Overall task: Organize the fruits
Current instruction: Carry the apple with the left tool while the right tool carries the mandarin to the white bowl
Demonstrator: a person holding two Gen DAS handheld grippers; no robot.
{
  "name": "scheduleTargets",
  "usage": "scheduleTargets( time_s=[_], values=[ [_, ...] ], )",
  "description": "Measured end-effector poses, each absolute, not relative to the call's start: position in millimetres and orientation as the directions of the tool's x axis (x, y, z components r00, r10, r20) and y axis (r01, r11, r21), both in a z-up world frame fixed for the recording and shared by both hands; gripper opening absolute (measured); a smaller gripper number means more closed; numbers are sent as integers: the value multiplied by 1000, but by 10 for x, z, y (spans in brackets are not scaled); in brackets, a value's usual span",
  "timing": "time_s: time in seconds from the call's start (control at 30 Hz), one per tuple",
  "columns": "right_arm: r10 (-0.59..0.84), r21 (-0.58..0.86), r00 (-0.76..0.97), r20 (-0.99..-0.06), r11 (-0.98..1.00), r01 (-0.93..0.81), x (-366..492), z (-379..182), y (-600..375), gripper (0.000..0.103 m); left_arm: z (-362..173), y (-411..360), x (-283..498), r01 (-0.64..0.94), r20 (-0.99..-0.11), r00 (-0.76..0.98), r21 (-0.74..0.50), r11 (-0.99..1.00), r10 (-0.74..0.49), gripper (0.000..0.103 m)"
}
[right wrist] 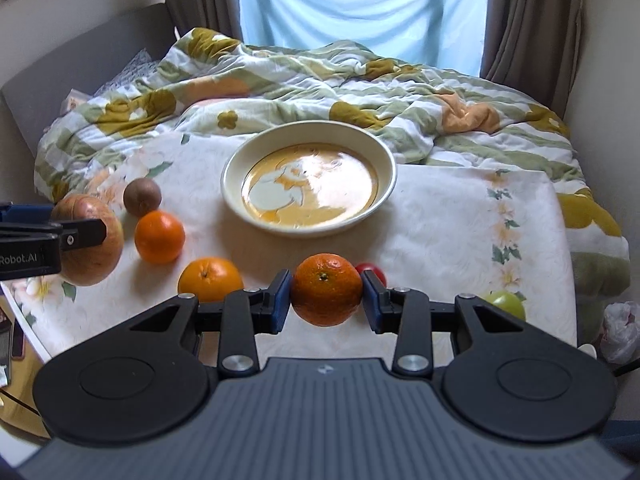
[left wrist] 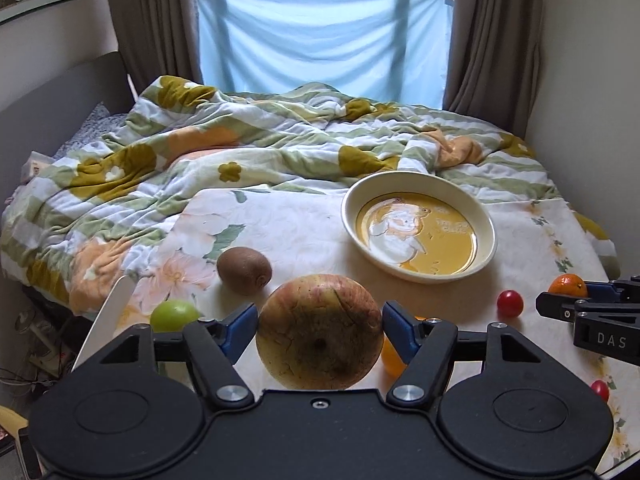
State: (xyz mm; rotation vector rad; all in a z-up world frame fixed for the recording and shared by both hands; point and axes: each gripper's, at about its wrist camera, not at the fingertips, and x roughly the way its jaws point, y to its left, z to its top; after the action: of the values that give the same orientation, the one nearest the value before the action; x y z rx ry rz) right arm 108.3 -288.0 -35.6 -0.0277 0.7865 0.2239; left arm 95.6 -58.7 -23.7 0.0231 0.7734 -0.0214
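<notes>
My left gripper [left wrist: 319, 330] is shut on a big reddish-yellow apple [left wrist: 319, 332]; the apple also shows in the right wrist view [right wrist: 90, 240]. My right gripper [right wrist: 326, 294] is shut on a small mandarin [right wrist: 326, 290], held above the cloth; it shows at the right edge of the left wrist view [left wrist: 567, 285]. A cream plate with a yellow centre [right wrist: 308, 178] lies empty beyond both grippers, also seen in the left wrist view [left wrist: 418, 226]. A kiwi [left wrist: 244, 270], two oranges [right wrist: 159, 237] [right wrist: 210, 278], a green fruit [left wrist: 174, 315] and red cherry tomatoes [left wrist: 510, 303] lie on the cloth.
The fruits rest on a floral white cloth [right wrist: 460, 232] over a board at the foot of a bed with a crumpled flowered quilt [left wrist: 240, 152]. Another green fruit [right wrist: 506, 304] lies at the right. A red tomato [right wrist: 370, 270] sits behind my right fingers. Walls flank both sides.
</notes>
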Motion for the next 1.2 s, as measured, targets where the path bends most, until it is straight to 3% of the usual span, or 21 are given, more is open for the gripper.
scheduleTargets(
  time_s=[0.6, 1.2],
  values=[
    [137, 96, 707, -693, 991, -98, 1682, -190, -2993, 53, -111, -818, 1955, 204, -690, 706, -19, 979, -160, 72],
    [66, 109, 694, -717, 994, 18, 2479, -445, -3011, 53, -632, -1194, 3065, 351, -749, 607, -45, 935, -264, 71]
  ],
)
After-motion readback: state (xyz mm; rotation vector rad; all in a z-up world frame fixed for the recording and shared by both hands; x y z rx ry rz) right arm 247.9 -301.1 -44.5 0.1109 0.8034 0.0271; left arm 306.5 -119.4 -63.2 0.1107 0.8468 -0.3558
